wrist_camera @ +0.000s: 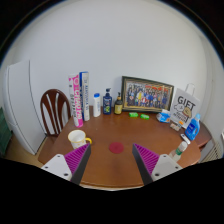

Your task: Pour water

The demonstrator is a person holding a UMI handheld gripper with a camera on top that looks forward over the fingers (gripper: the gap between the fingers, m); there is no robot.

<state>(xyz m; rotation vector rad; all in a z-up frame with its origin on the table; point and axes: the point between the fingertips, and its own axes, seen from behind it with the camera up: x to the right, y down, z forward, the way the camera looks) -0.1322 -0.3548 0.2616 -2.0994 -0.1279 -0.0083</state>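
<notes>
Tongs [110, 160]: you hold them apart, empty, hovering above the tabletop [120, 135].
Mug [78, 138]: just beyond your left finger, upright.
Bottle [97, 104]: against the wall, well beyond.

A: From where does your one camera look?

B: I have only one view, so nothing is shared with another. It rides on the claw [111, 160] and looks forward along the two fingers, whose purple pads [76, 157] show at the bottom.

A: Which way does it face?

B: Slightly downward across the wooden counter [120, 160], toward the white wall behind it. The framed picture [147, 95] at the wall stands almost straight ahead.

A: How near is it?

B: It is above the counter's near edge, well apart from the things at the far side. The wide lens bends everything strongly.
</notes>
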